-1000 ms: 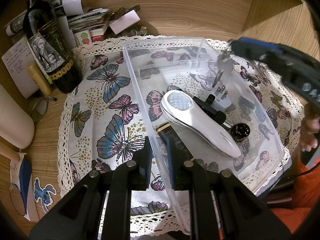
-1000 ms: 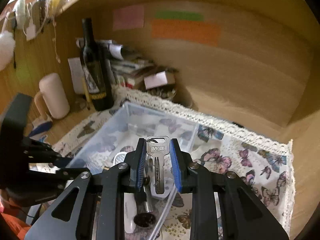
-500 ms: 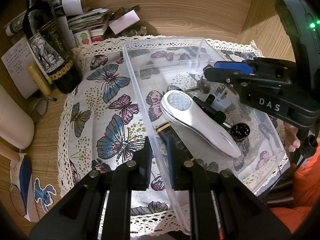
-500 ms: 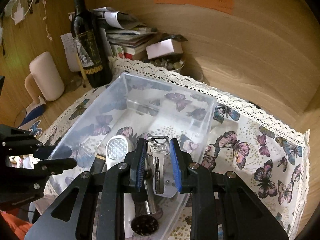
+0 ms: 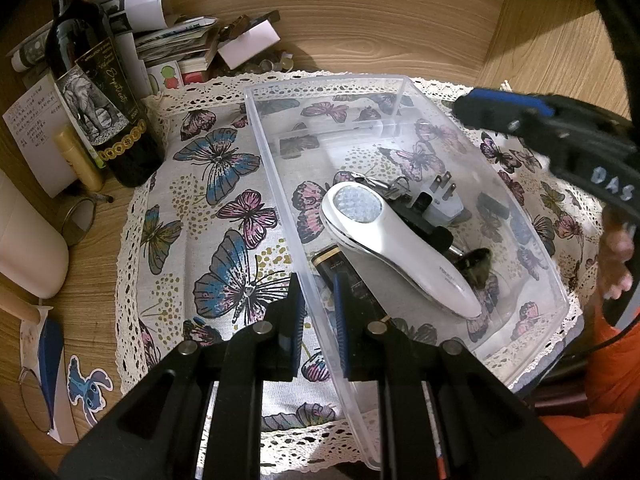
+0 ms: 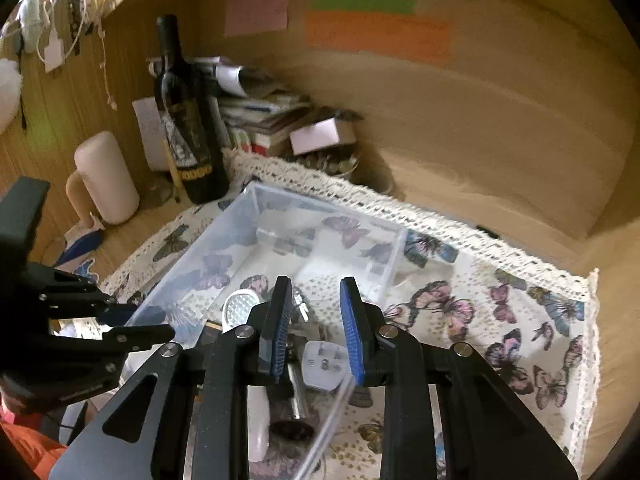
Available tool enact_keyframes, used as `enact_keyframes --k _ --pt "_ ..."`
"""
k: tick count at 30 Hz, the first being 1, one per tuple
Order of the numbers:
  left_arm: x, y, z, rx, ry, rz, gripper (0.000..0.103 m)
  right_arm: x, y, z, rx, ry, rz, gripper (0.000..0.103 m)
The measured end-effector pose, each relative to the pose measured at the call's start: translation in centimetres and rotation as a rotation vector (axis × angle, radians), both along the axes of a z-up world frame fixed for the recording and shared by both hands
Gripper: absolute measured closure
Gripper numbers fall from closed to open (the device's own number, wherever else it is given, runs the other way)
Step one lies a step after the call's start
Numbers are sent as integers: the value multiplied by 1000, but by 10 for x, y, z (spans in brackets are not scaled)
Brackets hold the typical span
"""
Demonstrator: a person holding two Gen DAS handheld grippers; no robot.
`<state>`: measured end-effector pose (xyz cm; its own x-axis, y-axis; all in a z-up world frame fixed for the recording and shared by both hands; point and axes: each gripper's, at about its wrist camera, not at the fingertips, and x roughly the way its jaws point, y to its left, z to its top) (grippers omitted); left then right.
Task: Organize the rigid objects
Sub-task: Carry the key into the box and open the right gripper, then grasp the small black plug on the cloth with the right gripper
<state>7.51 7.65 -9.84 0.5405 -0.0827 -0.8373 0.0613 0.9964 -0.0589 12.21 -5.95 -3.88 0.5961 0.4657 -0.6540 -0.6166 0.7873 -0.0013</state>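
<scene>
Now the keys lie inside the clear bin beside the white handheld device, the right gripper narrowly parted and empty above, the left gripper pinching the bin's wall, which could tip if tugged.

hidden: black tube partly behind left tongs | blurred: sticky notes unreadable
</scene>
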Motion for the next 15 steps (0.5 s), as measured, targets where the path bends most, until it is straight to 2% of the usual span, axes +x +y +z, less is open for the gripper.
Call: enact_keyframes --k 8,15 --pt "0 0 0 -1 0 0 89 -6 -36 11 -3 -55 -95 74" --pt "0 0 0 -1 0 0 89 4 -65 -14 -52 -1 -192 71"
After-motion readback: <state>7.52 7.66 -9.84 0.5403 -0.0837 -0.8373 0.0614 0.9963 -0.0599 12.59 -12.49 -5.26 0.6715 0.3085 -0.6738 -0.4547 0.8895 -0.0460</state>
